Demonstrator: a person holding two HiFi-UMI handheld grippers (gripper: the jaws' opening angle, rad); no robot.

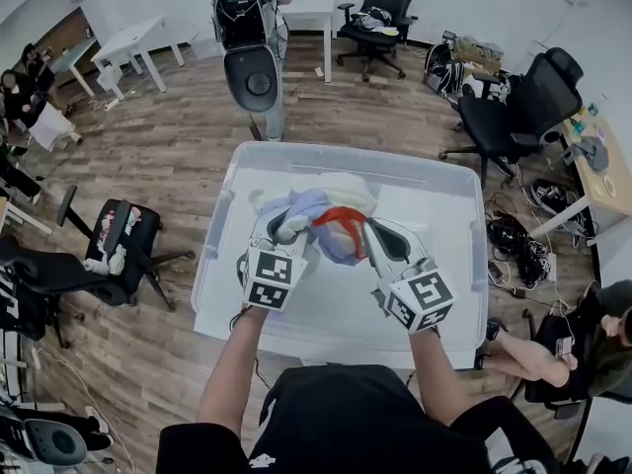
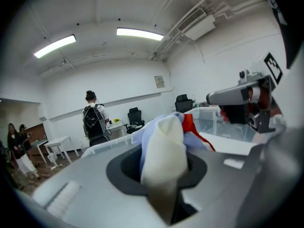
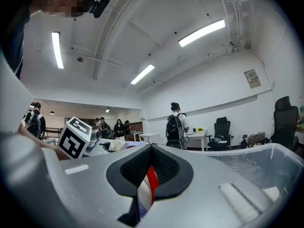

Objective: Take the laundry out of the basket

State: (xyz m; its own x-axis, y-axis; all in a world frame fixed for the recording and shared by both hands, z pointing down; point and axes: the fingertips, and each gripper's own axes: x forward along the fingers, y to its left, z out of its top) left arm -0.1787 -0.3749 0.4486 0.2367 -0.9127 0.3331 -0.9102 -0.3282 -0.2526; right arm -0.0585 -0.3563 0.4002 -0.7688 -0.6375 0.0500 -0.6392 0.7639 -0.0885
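Gripping from both sides, the two tongs share one bundle of mixed laundry (image 1: 318, 208) over the far half of the clear rectangular plastic basket (image 1: 346, 154), which stands on a wood-plank floor (image 1: 168, 156). The left gripper (image 1: 279, 227) has its jaws nearly together, pinched on a thick fold of cream cloth (image 2: 164, 151) wrapped in pale lavender-blue fabric (image 2: 151, 129). The fold bulges up out of the jaw opening in the left gripper view. The right gripper (image 1: 373, 235) is clamped almost fully together on a thin strip of red, white and blue cloth (image 3: 147, 188). In the head view a red band (image 1: 341, 215) of that piece runs across the bundle between the two tools. Whether the underside of the bundle touches the basket's bottom cannot be told. Beyond the basket, a person with a black backpack (image 2: 93, 120) stands near a white table (image 1: 314, 10) and black office chairs (image 1: 380, 13).
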